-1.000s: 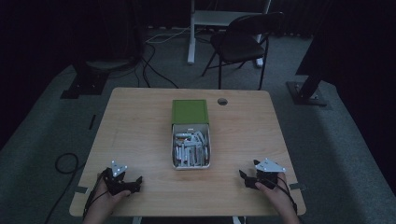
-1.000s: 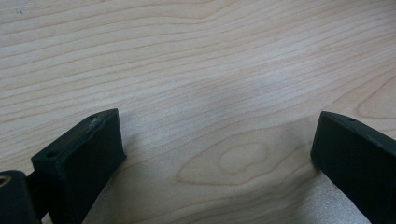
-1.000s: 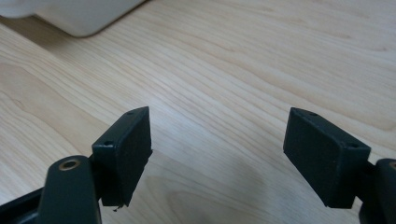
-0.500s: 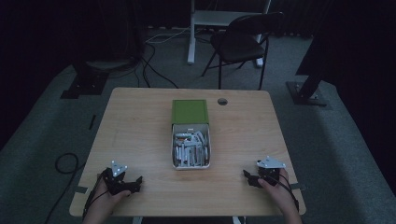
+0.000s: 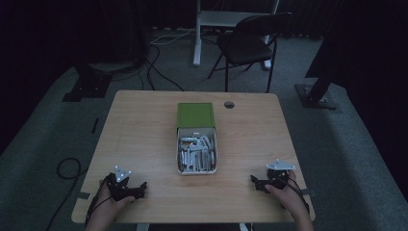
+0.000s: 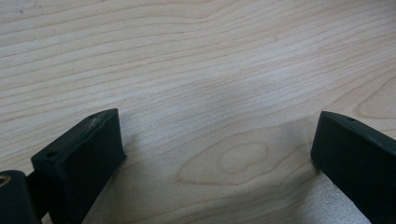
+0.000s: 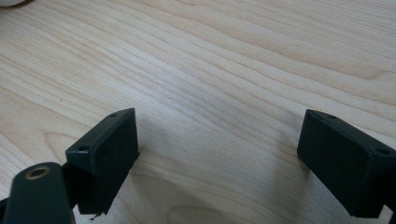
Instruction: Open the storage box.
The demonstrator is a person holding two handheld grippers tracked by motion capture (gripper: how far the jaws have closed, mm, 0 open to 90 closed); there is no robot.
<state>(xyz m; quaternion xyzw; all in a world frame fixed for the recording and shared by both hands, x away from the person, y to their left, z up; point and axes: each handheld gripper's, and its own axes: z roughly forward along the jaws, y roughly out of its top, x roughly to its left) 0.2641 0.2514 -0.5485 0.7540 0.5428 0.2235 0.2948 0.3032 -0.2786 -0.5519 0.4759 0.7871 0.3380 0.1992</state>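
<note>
With both tongs, left (image 5: pixel 135 188) and right (image 5: pixel 259 183), gaping wide and empty (the right's jaws have just been opening) on the worktop (image 5: pixel 144 134), lift them level toward the box (image 5: pixel 196 155) of small white pieces before reaching in

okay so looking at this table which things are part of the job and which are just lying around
Part of the job:
- white box of small pale pieces
- green lid behind it
- left gripper and right gripper, both open and empty

Lying about:
- round hole in the table
- black chair
- floor cables
</note>
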